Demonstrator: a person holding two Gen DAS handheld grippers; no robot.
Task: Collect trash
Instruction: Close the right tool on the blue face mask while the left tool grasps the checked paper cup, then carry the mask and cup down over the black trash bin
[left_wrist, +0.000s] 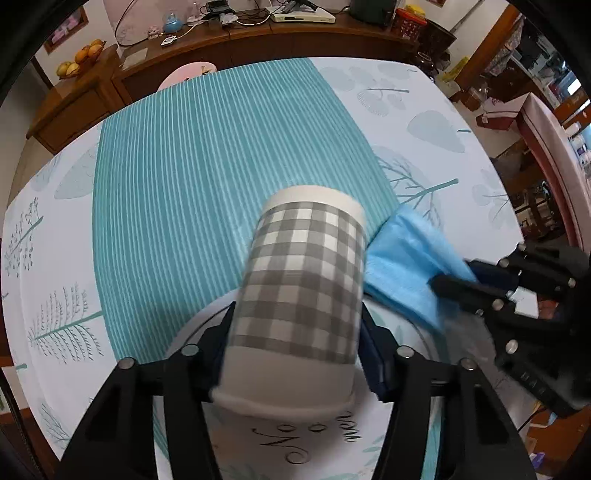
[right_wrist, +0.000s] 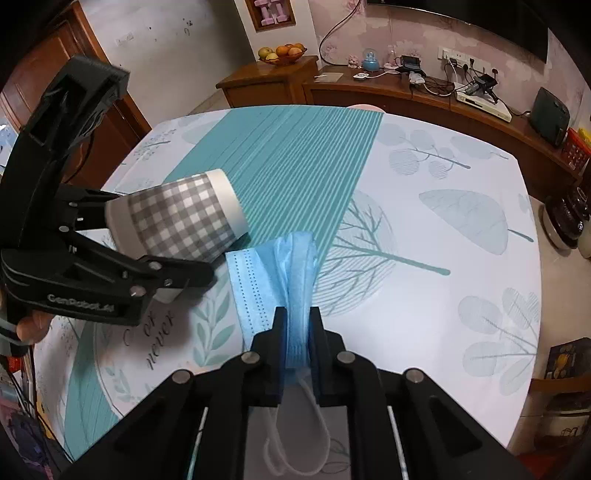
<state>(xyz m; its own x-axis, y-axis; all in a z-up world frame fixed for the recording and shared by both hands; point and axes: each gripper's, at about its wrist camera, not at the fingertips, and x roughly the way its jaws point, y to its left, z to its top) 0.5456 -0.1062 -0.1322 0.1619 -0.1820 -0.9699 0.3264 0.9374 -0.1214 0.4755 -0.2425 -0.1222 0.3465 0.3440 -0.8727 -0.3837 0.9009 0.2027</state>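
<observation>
A paper cup (left_wrist: 303, 266) with a grey-and-white check pattern lies on its side on the tablecloth, its closed bottom pointing away from the left wrist camera. My left gripper (left_wrist: 297, 314) is shut on it, one finger against each side of the cup wall. From the right wrist view the cup (right_wrist: 184, 218) sits between the fingers of the left gripper (right_wrist: 162, 236). A blue face mask (right_wrist: 273, 273) lies bunched beside the cup. My right gripper (right_wrist: 297, 314) is shut on the mask's near end, with the white ear loops hanging behind the fingers. The mask (left_wrist: 402, 266) and the right gripper (left_wrist: 452, 275) also show right of the cup.
The table (right_wrist: 424, 229) wears a white leaf-print cloth with a teal striped band (left_wrist: 184, 166). Behind it runs a wooden sideboard (right_wrist: 406, 92) with cables, devices and a fruit bowl (right_wrist: 282, 53). A pink chair (left_wrist: 546, 140) stands at the table's right side.
</observation>
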